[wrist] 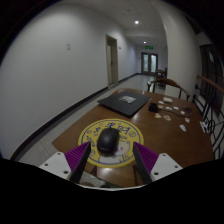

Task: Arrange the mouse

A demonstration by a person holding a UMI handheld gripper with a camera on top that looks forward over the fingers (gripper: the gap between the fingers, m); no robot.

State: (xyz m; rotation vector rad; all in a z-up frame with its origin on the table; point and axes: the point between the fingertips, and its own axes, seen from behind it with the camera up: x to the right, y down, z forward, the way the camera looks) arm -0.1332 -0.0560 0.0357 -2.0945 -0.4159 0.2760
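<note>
Wide-angle view along a hand-held gripper [108, 163] over a wooden table [165, 135] in a long corridor. Fingers spread apart, purple pads [78, 155] facing inward. Dark computer mouse [104, 143] lying between the finger tips, slightly toward the far end of the gap, resting on a round yellow mouse mat [122, 131] with printed lettering around its edge. Contact between pads and mouse not resolvable; a sliver of mat apparently visible on either side, so mouse judged to be standing free on its own support rather than clamped.

Key relation: mouse directly ahead on the gripper's centre line, long axis running roughly parallel to the fingers, pointing away down the table. Narrow flanks thus facing the two pads, a favourable orientation for a sideways pinch without any prior rotation of the tool.

Beyond the mat: a flat dark rectangular object [126, 100], possibly a closed laptop or folder, near the far table end; small scattered white items [184, 113], identity unclear, to the right; chairs [172, 87] past the table edge.

Probable step in hand: closing on the mouse, or just letting go of it; not decidable from this single view.
</note>
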